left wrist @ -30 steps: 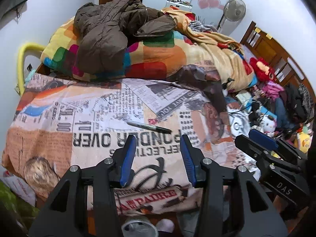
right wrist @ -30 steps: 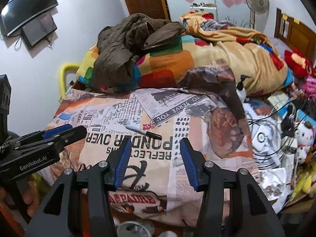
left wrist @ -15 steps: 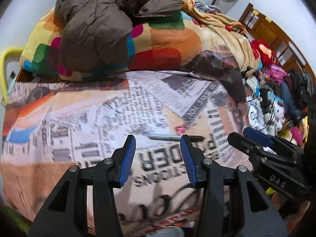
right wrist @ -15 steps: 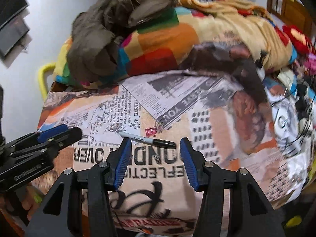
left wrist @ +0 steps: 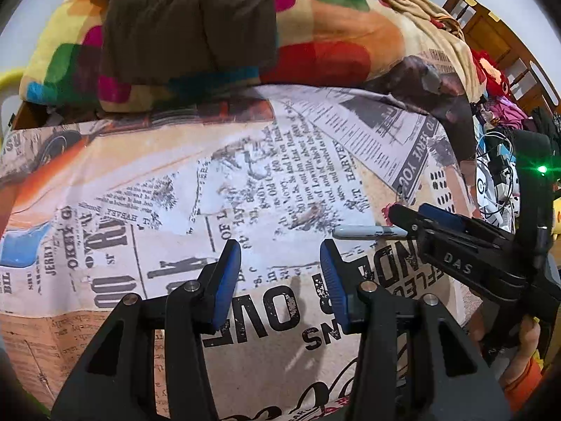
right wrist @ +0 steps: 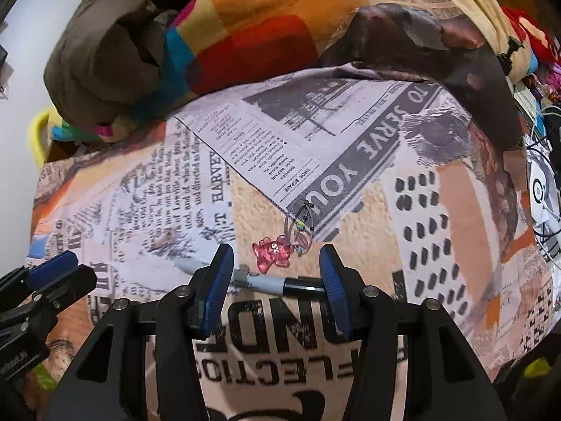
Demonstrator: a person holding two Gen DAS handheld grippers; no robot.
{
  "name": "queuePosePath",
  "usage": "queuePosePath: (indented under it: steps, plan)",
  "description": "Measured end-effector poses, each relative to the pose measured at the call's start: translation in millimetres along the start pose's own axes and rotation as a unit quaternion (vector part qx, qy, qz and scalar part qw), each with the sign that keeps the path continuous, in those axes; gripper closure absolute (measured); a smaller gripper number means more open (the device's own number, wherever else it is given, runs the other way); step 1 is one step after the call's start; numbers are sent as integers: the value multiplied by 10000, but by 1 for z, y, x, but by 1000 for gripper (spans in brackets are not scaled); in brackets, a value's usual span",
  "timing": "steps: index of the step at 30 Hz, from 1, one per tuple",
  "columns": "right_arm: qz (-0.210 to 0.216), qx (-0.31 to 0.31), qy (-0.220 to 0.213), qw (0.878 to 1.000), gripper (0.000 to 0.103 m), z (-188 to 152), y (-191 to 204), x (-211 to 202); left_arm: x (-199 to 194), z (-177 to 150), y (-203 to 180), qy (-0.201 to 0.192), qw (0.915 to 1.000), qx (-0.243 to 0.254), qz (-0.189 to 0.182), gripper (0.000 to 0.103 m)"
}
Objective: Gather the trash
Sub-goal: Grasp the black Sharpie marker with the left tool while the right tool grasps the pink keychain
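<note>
A bed fills both views, spread with a newspaper-print bedspread in cream, orange and black, its big headlines reading upside down toward the cameras. Behind it lies a rumpled patchwork quilt in red, orange, green and yellow blocks, with a brown padded jacket heaped on top. To the right of the bed, in the left wrist view, sits a clutter of white cables and soft toys, backed by a wooden headboard against a pale wall. A yellow curved rail shows at the bed's far left edge.

The marker pen, grey-bodied with a black cap, lies flat on the bedspread, crosswise to the right tool. That tool stands released, its blue pads parted, with the pen lying across the gap between them; whether the pads touch it cannot be told. Just beyond the pen rests a small pink translucent charm on a beaded loop.

The left tool is likewise released, its pads apart over bare printed cloth, with nothing between them. From its camera the pen lies just to the right, its far end hidden behind the right tool, which a hand in an orange sleeve holds.
</note>
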State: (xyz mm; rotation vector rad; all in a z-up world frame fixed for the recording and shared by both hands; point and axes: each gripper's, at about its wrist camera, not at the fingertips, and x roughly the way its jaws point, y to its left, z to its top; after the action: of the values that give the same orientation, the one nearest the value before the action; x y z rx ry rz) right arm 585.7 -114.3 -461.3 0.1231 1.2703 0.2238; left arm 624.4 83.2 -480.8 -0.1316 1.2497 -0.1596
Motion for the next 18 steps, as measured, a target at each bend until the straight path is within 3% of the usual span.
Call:
queuePosePath:
  steps: [5,8,10,13,16,18]
  plan:
    - [-266,-422,-47,9987,62,-4,11,9,2,1,3,-52,9999,-51,-126,57]
    - [-558,-677,-171,9960,76,-10,17,9,1,3,3,-97,9997,-63,-201,57]
    - [-738,-831,-261,9935,78,-11,21,8,3,5,1,-95,9997,-37,-204,57]
    - [-655,-901,-194,9936,79,-8,20,5,5,7,-3,-143,9994,-8,-311,57]
    - [-251,-600,-110,9978,79,3,8,-2,12,12,-13,-133,9987,136,-468,57]
    - [-238,-496,-262,9981,79,6,-1,-16,17,15,-25,-116,9977,339,-572,57]
